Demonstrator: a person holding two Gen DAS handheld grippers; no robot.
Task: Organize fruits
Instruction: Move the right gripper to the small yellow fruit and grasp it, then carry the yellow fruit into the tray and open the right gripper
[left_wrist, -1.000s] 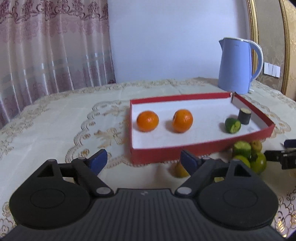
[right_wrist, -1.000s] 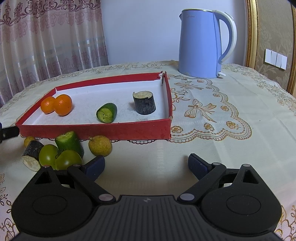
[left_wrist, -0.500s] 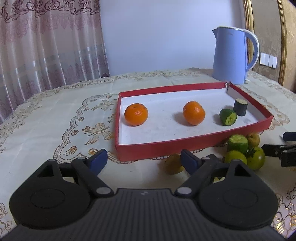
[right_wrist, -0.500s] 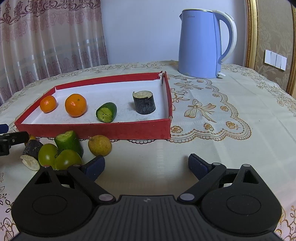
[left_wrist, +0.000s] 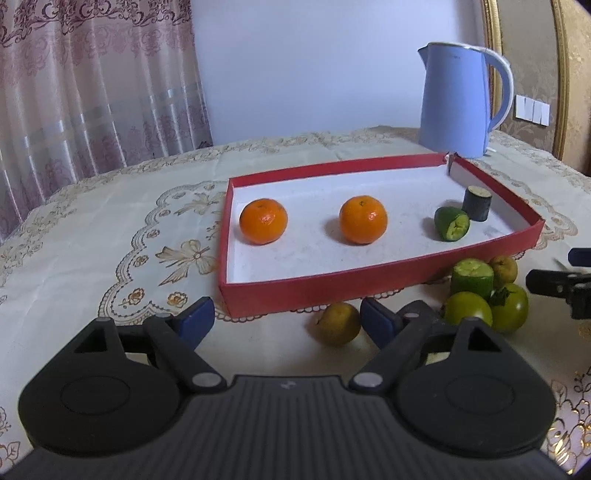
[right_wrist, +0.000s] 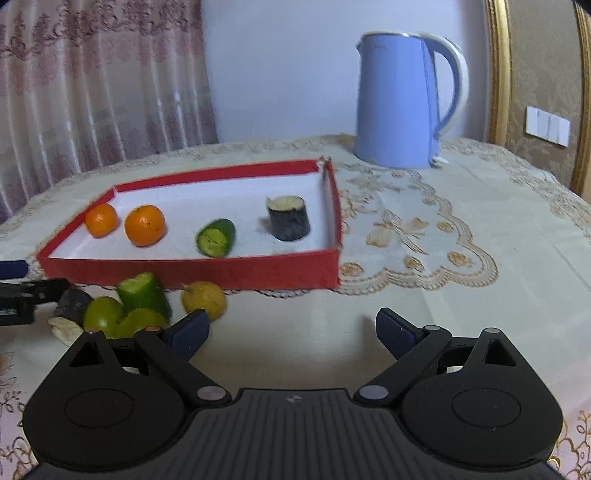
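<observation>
Tongs (left_wrist: 287, 317) of the left hand stand apart over the table (left_wrist: 92, 258), gripping nothing. A yellow fruit (left_wrist: 338, 323) lies just inside the right finger (left_wrist: 380, 321). Ahead of them sits the red tray (left_wrist: 332, 288), holding two oranges (left_wrist: 263, 220) (left_wrist: 363, 220) well apart, then, farther right, a cucumber piece (left_wrist: 451, 223) just beside a dark stub (left_wrist: 477, 202). Right of the tongs, outside the tray's near wall, lie a cucumber chunk (left_wrist: 472, 277), two green tomatoes (left_wrist: 468, 314) (left_wrist: 511, 307) and a second yellow fruit (left_wrist: 503, 267), bunched together. A blue kettle (left_wrist: 458, 103) stands beyond the tray; the other tongs' tip (left_wrist: 561, 284) shows at the right edge.

From the right wrist, the right tongs (right_wrist: 291, 330) are also apart and empty above bare cloth. The tray (right_wrist: 192, 271) lies ahead and to the left, with oranges (right_wrist: 101, 220) (right_wrist: 144, 225) touching at its far left, the cucumber piece (right_wrist: 216, 238) mid-way and the stub (right_wrist: 289, 218) upright near its right wall. Left of the tongs, before the tray, cluster the chunk (right_wrist: 144, 295), tomatoes (right_wrist: 101, 317) (right_wrist: 140, 325), a yellow fruit (right_wrist: 204, 299) and an eggplant piece (right_wrist: 70, 310). The kettle (right_wrist: 400, 99) stands behind.
</observation>
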